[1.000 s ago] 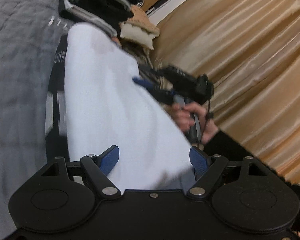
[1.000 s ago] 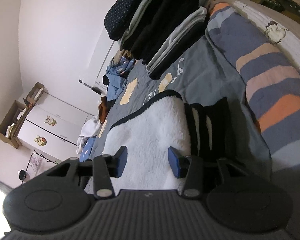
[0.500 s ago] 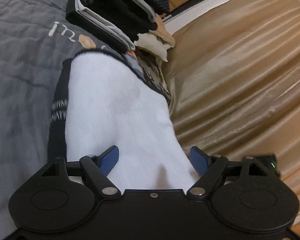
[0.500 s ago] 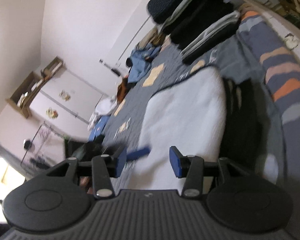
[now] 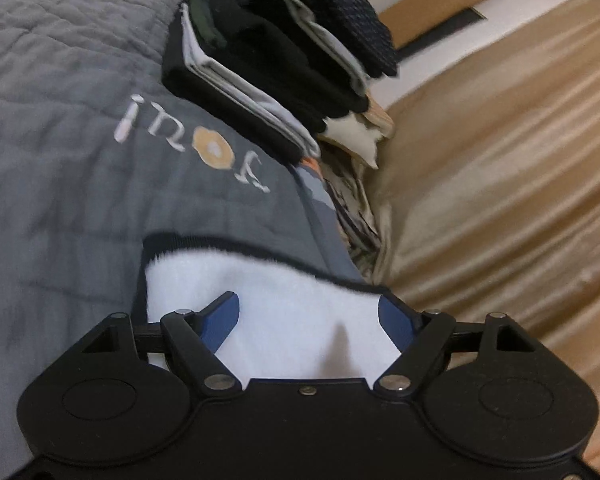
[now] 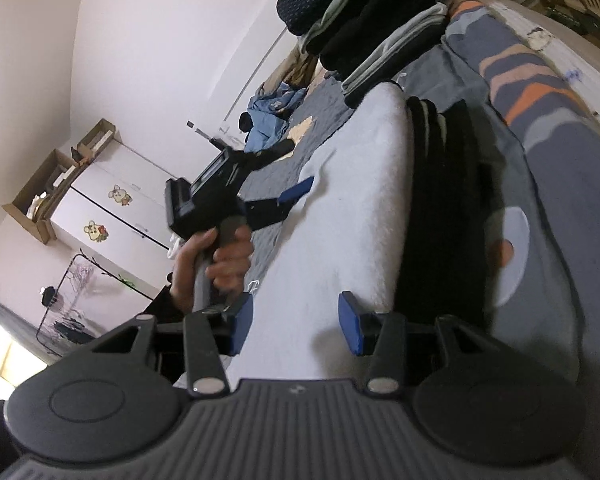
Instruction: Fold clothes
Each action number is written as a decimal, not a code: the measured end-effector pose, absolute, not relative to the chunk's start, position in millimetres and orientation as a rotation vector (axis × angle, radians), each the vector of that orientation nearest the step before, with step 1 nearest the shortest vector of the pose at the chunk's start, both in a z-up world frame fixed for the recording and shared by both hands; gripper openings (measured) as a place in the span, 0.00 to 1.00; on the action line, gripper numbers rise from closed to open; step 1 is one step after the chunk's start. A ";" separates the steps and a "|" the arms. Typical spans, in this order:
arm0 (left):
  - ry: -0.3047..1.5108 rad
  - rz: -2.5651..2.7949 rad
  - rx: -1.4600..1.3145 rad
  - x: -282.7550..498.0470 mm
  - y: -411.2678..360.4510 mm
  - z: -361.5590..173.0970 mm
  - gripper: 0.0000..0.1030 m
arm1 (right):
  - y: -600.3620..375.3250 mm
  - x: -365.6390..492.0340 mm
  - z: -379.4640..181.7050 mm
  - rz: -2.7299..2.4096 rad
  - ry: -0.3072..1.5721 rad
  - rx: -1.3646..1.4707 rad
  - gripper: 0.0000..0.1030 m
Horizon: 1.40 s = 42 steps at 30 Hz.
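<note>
Grey quilt (image 5: 60, 184), white fleece garment (image 5: 284, 312) near its curtain-side edge

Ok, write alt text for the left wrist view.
A white fleecy garment with black trim lies between the open blue fingers of the left gripper, on a grey quilt. Behind it sits a stack of folded clothes, with tan curtains alongside.

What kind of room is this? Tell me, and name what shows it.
Most likely a bedroom in a home. The work surface is a bed with a grey quilted cover, a stack of folded clothes sits on it, and a white wardrobe with cartoon stickers stands against the wall.
</note>
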<state>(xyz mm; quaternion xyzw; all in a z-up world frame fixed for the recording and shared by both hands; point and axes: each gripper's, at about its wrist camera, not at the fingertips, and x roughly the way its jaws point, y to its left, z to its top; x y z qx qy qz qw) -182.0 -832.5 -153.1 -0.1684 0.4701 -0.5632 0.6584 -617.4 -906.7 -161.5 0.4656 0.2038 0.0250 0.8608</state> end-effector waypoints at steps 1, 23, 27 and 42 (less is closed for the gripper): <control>1.064 -1.265 -0.385 -180.4 -834.5 -152.1 0.74 | -905.4 -619.6 -161.3 0.048 0.424 0.978 0.45; 1.230 -1.474 -0.368 -336.6 -701.8 -164.5 0.79 | -862.4 -657.6 -172.1 0.037 0.461 0.996 0.42; 1.237 -1.443 -0.425 -339.8 -688.9 -172.5 0.79 | -861.5 -662.6 -180.7 0.037 0.460 1.003 0.42; 0.956 -1.295 -0.036 -381.0 -678.7 -110.4 0.95 | -833.4 -665.9 -120.4 -0.178 0.529 0.825 0.46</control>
